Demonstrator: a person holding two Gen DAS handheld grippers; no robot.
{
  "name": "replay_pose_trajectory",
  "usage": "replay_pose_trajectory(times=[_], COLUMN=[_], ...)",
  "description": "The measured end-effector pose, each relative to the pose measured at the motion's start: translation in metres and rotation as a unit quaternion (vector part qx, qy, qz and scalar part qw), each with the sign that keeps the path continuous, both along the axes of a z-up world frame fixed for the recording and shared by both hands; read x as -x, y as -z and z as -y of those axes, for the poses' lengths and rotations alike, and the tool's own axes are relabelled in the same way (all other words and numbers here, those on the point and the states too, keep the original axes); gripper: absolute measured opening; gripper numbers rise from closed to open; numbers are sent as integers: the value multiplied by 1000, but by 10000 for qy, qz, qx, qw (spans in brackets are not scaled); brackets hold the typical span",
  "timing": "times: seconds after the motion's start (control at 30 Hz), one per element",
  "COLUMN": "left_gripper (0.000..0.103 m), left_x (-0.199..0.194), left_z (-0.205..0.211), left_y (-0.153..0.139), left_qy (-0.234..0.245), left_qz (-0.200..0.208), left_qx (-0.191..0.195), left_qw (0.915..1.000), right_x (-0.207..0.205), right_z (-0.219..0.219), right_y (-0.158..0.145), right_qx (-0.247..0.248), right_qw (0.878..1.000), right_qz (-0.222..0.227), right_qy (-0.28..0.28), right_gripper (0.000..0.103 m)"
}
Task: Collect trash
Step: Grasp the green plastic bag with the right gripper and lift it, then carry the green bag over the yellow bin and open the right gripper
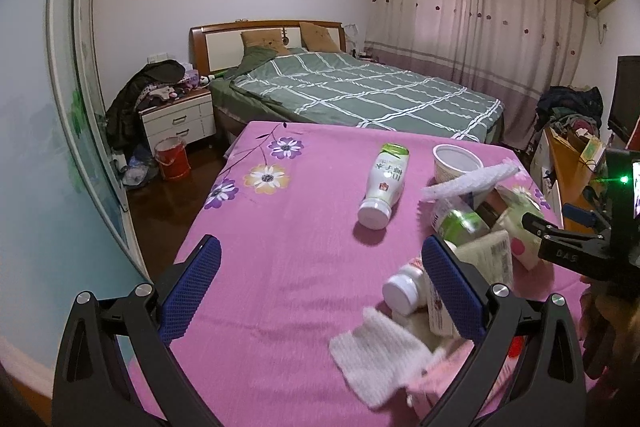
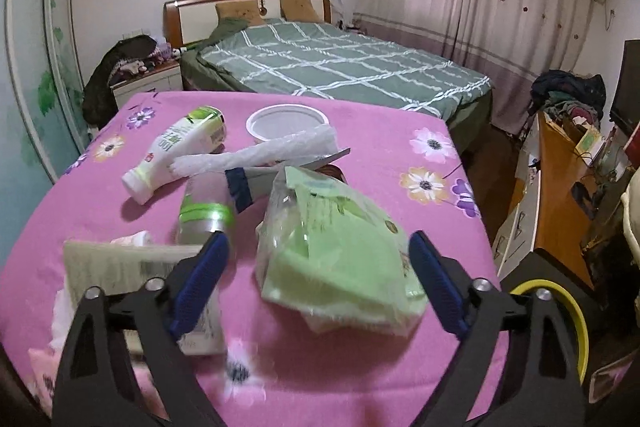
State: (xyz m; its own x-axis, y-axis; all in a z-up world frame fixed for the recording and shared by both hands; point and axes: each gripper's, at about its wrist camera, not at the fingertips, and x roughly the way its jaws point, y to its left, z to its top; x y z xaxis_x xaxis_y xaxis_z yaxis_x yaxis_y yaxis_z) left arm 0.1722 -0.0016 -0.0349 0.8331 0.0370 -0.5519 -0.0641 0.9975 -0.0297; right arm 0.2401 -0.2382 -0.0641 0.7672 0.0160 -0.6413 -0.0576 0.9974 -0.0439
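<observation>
The right hand-held gripper (image 2: pixel 320 267) is standing wide open astride the crumpled pale-green plastic packet (image 2: pixel 340 251) on the pink flowered counter (image 2: pixel 380 155), seemingly not yet pinching it, so closing squarely comes next, while the left hand-held gripper (image 1: pixel 320 283) is hanging open, empty.

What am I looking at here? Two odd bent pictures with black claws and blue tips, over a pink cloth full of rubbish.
Each picture comes from a wide-angle camera mounted on a hand-held gripper; a person holds one in each hand. The left gripper is open over bare pink cloth, holding nothing. The right gripper is open around a crumpled green bag, not yet squeezing it. Also lying there: a white bottle, a white tub, a clear bottle and white tissue.
</observation>
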Motion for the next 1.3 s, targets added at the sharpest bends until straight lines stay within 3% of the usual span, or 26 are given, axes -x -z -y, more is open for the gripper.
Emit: replay_pose_trajectory(times=[0.17,0.33,0.43,0.8,1.0,1.17,1.3], left_gripper=[99,99,99,99,99,99,99], left_x=[-28,-59,-76,-130,-132,-127,-126], left_z=[-5,-7,-7,-24,-30,-28,-24], left_y=[4,13,20,51,61,61,63], left_qy=[-13,28,65,-32,25,30,45], left_qz=[-8,-73,-100,-85,-144,-33,-47], left_qx=[39,43,49,247,400,325,249], left_qw=[10000,10000,9999,9997,9991,9995,9997], right_x=[-15,-23,-22,22,56,75,85], right_z=[0,4,4,29,84,150,203], right_y=[0,5,3,-40,-53,-38,-7], right_qx=[-7,-263,-348,-642,-743,-761,-825], right_qw=[9999,9989,9988,9979,9940,9841,9723], right_qz=[-147,-375,-336,103,404,327,-5], right_qy=[0,-70,-69,19,701,1572,2185], right_gripper=[60,25,20,17,17,18,20])
